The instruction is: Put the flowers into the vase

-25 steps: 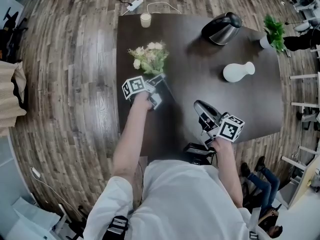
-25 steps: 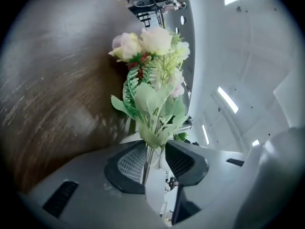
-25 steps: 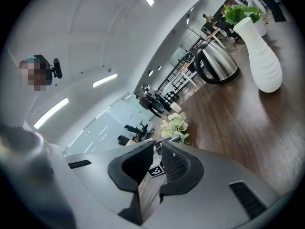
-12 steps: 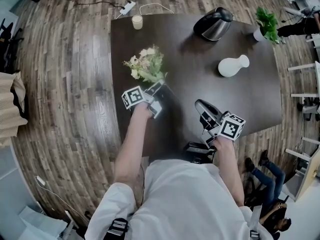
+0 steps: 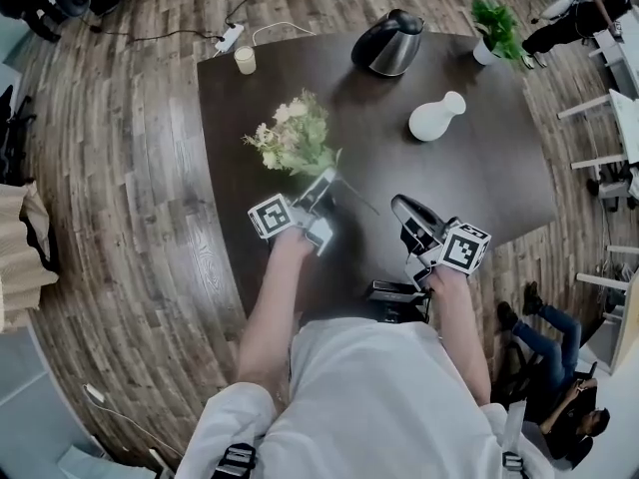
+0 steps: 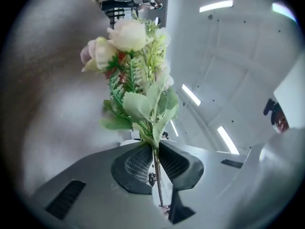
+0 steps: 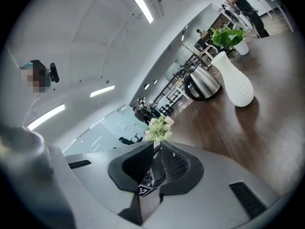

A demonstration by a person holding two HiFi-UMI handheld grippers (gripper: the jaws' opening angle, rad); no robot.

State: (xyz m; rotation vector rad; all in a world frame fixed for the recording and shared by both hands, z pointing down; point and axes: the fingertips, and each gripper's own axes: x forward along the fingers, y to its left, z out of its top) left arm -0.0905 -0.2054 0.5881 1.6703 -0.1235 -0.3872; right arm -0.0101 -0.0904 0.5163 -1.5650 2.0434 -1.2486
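A bunch of cream flowers with green leaves [image 5: 295,133] is held off the dark table [image 5: 479,183] by my left gripper [image 5: 324,182], which is shut on its thin stem. The stem's end sticks out behind the jaws toward the right. In the left gripper view the stem [image 6: 156,168] runs between the closed pads of that gripper [image 6: 153,151], with the blooms [image 6: 129,36] above. The white vase [image 5: 434,118] stands upright at the far right of the table, also seen from the right gripper's side as the vase [image 7: 236,82]. My right gripper [image 5: 404,208] hovers shut and empty near the front edge, its jaws [image 7: 157,149] aimed toward the flowers [image 7: 159,128].
A steel kettle [image 5: 389,43] stands at the table's back, a potted plant [image 5: 494,30] at the back right corner, a small cup [image 5: 245,60] at the back left. A power strip [image 5: 230,38] lies on the wood floor behind. A person's legs [image 5: 544,327] show at the right.
The left gripper has closed on the stem and lifted the bunch off the table, toward the right. The right gripper has shifted slightly and stays shut.
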